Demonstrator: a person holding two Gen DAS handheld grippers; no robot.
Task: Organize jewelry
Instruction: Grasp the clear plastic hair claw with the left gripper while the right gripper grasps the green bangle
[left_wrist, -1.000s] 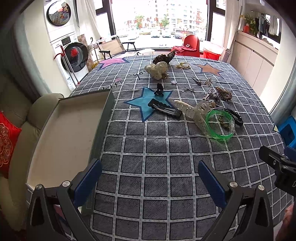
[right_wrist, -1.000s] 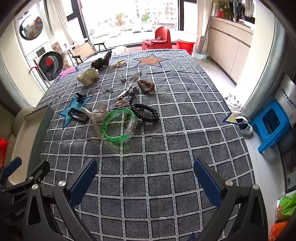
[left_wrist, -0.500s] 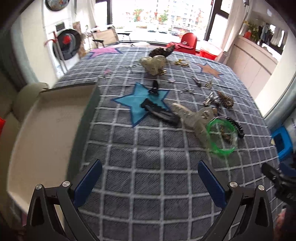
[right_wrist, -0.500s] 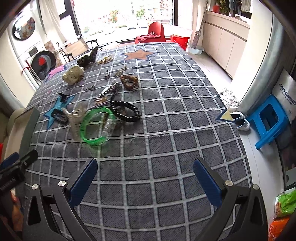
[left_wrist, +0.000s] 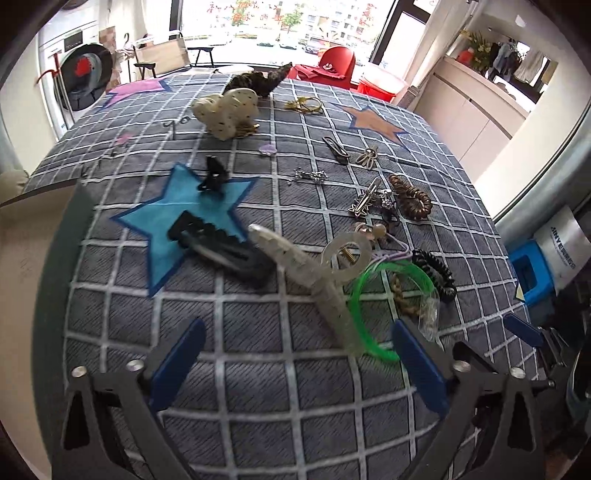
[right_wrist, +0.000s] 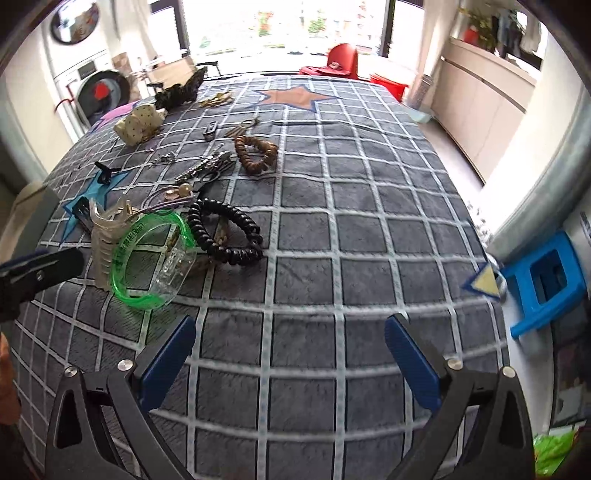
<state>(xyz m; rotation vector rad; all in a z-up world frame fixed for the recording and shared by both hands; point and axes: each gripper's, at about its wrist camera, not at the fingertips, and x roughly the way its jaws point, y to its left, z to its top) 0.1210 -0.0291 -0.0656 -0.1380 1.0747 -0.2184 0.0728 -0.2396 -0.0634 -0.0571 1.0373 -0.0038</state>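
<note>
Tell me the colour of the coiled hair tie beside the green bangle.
Black; the coiled hair tie shows best in the right wrist view.

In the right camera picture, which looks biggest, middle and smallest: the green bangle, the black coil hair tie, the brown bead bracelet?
1. green bangle
2. black coil hair tie, nearly alike
3. brown bead bracelet

The bracelet lies farther from the camera, so its true size is unsure.

Grey checked bed cover carries scattered hair clips, bracelets and a tray.

**Colours and patterns**

Tablecloth: grey squares, white grid lines, with blue, orange and pink star patches. Bangle: translucent green. Coiled hair tie: black. Bead bracelet: brown. Large claw clip: translucent, pale. Scrunchie: cream, dark dots. Gripper pads: blue. Stool: blue.
</note>
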